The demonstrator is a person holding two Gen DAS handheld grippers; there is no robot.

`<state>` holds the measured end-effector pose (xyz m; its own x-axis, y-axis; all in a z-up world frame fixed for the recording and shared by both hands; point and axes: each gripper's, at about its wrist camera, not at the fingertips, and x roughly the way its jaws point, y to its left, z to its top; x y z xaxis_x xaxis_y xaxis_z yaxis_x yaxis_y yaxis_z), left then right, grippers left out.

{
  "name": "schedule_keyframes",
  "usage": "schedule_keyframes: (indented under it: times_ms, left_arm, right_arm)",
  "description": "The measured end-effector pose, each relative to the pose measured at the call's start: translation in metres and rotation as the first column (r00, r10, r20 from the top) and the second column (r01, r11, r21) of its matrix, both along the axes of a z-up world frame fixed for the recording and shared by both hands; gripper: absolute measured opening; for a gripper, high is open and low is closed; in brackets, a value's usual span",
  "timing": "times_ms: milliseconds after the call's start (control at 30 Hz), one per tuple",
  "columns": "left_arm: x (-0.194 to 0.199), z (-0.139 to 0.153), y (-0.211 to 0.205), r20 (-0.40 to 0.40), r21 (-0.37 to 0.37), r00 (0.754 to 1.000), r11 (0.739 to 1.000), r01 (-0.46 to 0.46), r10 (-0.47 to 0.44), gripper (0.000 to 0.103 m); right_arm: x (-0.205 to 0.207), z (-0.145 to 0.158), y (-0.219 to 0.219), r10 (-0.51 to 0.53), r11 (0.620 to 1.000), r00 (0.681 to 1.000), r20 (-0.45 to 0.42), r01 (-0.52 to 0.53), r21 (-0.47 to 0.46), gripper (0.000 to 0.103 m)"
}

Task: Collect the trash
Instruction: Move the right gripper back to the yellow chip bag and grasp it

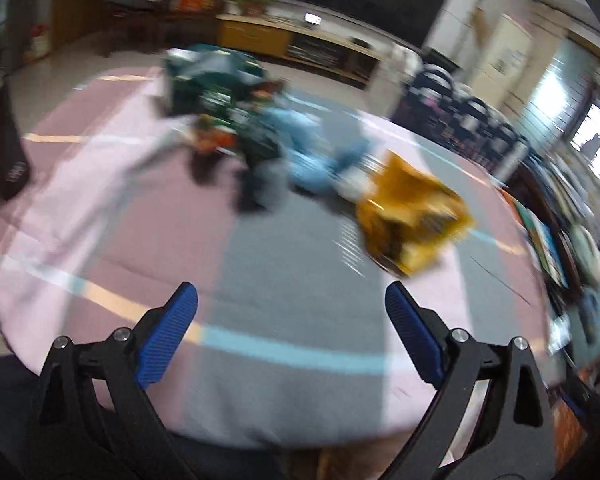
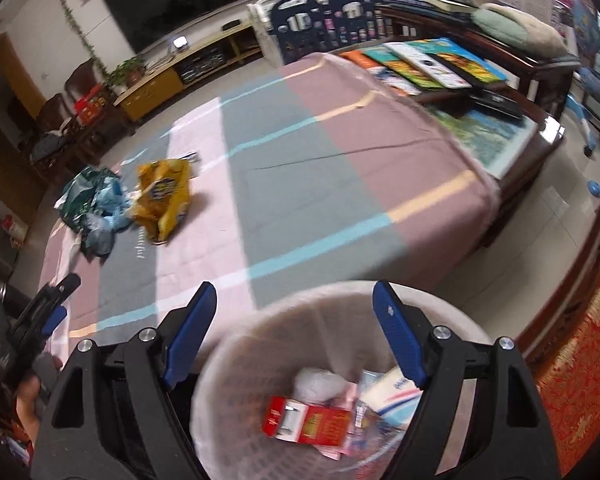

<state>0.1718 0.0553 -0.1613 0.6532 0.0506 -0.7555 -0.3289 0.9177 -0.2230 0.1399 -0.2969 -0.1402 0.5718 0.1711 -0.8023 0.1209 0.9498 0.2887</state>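
Note:
A pile of trash lies on the cloth-covered table (image 1: 292, 264): a yellow snack bag (image 1: 414, 216), crumpled light-blue wrappers (image 1: 312, 168) and dark green bags (image 1: 216, 80). The same pile shows in the right wrist view, with the yellow bag (image 2: 164, 192) and green and blue wrappers (image 2: 94, 204) at the far left. My left gripper (image 1: 292, 308) is open and empty, short of the pile. My right gripper (image 2: 294, 300) is open and empty above a white mesh wastebasket (image 2: 260, 320) that holds a red box (image 2: 308, 424) and other wrappers. The left gripper (image 2: 56, 300) shows at the left edge.
A dark box (image 1: 4, 148) stands at the table's left edge. Books and a framed picture (image 2: 432, 64) lie on a wooden table to the right. A red patterned rug (image 2: 580, 360) covers the floor beside the basket. A low cabinet (image 2: 188, 68) stands by the far wall.

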Motion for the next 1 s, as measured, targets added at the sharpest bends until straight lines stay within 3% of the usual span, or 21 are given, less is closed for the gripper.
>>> schedule_keyframes:
  times_ms: [167, 233, 300, 433, 500, 600, 700, 733, 867, 900, 967, 1000]
  left_arm:
    - [-0.004, -0.005, 0.057, 0.022, 0.105, 0.973, 0.968, -0.229, 0.228, 0.094]
    - [-0.014, -0.01, 0.076, 0.028, 0.005, 0.948, 0.948, -0.317, 0.317, 0.094]
    - [-0.022, -0.009, 0.087, 0.061, -0.039, 0.93, 0.932, -0.361, 0.363, 0.096]
    - [-0.016, -0.014, 0.084, 0.048, -0.029, 0.932, 0.933, -0.358, 0.359, 0.097]
    - [-0.016, -0.014, 0.075, 0.041, 0.0, 0.94, 0.941, -0.338, 0.337, 0.097]
    - [-0.018, -0.012, 0.072, 0.046, 0.012, 0.94, 0.941, -0.338, 0.337, 0.097]
    - [-0.021, -0.015, 0.074, 0.037, -0.017, 0.938, 0.938, -0.346, 0.346, 0.097]
    - [-0.021, -0.015, 0.075, 0.035, -0.024, 0.937, 0.937, -0.348, 0.349, 0.097]
    - [-0.021, -0.017, 0.076, 0.03, -0.04, 0.936, 0.936, -0.35, 0.351, 0.097]
    - [-0.021, -0.017, 0.076, 0.027, -0.042, 0.936, 0.936, -0.349, 0.35, 0.097]
    - [-0.021, -0.018, 0.075, 0.025, -0.042, 0.937, 0.937, -0.348, 0.349, 0.097]
    - [-0.022, -0.018, 0.075, 0.025, -0.042, 0.937, 0.937, -0.348, 0.349, 0.097]
  right_arm:
    - [0.039, -0.001, 0.065, 0.114, 0.993, 0.993, 0.039, -0.113, -0.039, 0.079]
    - [0.062, -0.003, 0.091, 0.146, 0.988, 0.988, 0.06, -0.141, -0.068, 0.079]
    - [0.088, -0.005, 0.11, 0.15, 0.986, 0.986, 0.074, -0.144, -0.088, 0.079]
    - [0.145, -0.01, 0.127, 0.111, 0.992, 0.987, 0.112, -0.103, -0.074, 0.082]
    - [0.171, -0.013, 0.126, 0.065, 0.997, 0.987, 0.145, -0.056, -0.061, 0.088]
    - [0.205, -0.025, 0.126, 0.059, 0.996, 0.993, 0.101, -0.051, -0.078, 0.09]
    - [0.221, -0.038, 0.131, 0.14, 0.988, 0.99, 0.032, -0.138, -0.071, 0.09]
    - [0.221, -0.041, 0.132, 0.167, 0.985, 0.986, 0.022, -0.166, -0.054, 0.085]
    - [0.203, -0.043, 0.141, 0.247, 0.969, 0.969, 0.0, -0.247, -0.029, 0.042]
    - [0.196, -0.042, 0.143, 0.272, 0.962, 0.962, 0.004, -0.272, -0.01, 0.037]
    - [0.182, -0.041, 0.145, 0.312, 0.949, 0.95, 0.002, -0.312, 0.031, 0.018]
    - [0.175, -0.041, 0.144, 0.324, 0.944, 0.946, -0.005, -0.323, 0.058, 0.016]
